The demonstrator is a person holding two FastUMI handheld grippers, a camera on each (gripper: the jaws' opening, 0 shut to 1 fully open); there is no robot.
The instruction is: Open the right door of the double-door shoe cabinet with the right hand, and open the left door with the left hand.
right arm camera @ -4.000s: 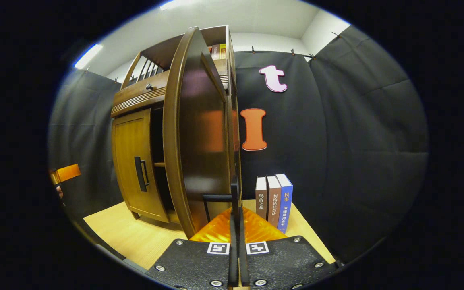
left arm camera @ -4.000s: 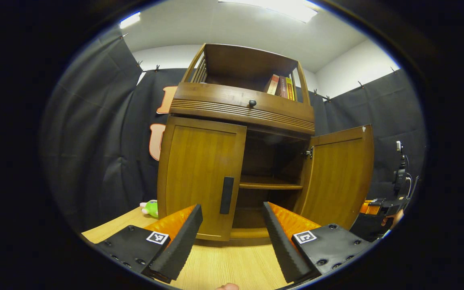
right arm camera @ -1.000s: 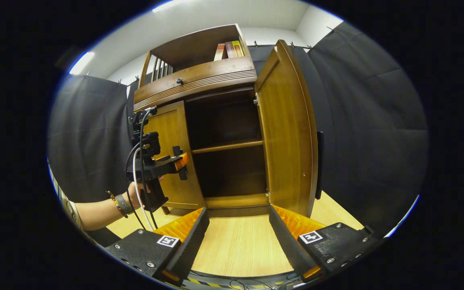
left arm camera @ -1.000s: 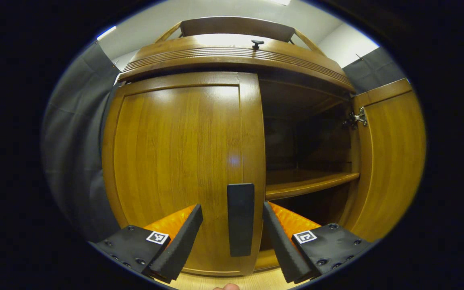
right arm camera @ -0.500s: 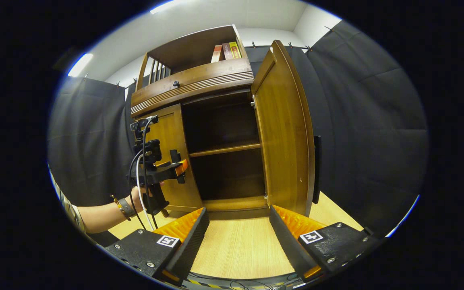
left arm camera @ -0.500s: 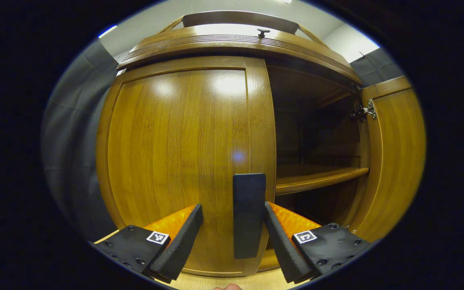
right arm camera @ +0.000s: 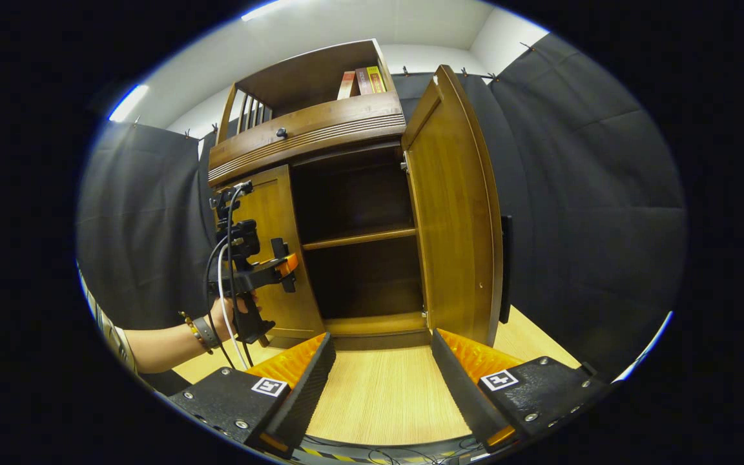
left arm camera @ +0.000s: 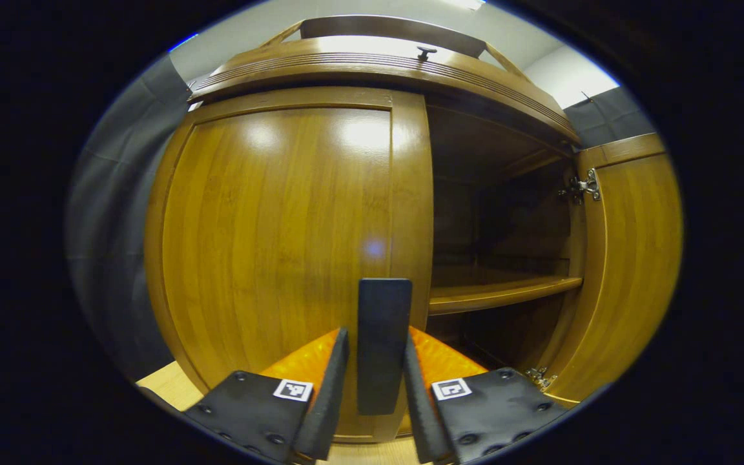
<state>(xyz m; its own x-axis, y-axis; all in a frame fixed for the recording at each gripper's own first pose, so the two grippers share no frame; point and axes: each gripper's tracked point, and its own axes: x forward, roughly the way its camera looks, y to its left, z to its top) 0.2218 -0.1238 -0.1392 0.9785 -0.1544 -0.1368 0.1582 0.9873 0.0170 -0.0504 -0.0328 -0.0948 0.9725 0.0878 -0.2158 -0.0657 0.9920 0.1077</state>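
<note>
The shoe cabinet (right arm camera: 320, 194) takes the middle of your right gripper view. Its right door (right arm camera: 459, 213) stands wide open at centre right, and the left door (right arm camera: 275, 252) is closed at centre left. Behind the open door you see a dark compartment with one shelf (right arm camera: 359, 239); nothing lies on it as far as the dark lets you see. At the top of the frame the open upper shelf holds some books (right arm camera: 362, 81), standing upright at its right end.

In your left gripper view the left door (left arm camera: 281, 226) covers the centre and left of the frame, and the same shelf (left arm camera: 501, 294) appears at right.

Your left gripper (left arm camera: 375, 387), at the bottom centre, has its fingers drawn close on both sides of the black handle (left arm camera: 383, 342); they seem to touch it, but you cannot tell if both really press. The right gripper view shows this gripper (right arm camera: 281, 265) from the side, at centre left, held by your hand (right arm camera: 230, 316) against the door edge.

Your right gripper (right arm camera: 382, 381), at the bottom of its view, has its fingers wide apart over the wooden floor (right arm camera: 378, 394) and holds nothing.
</note>
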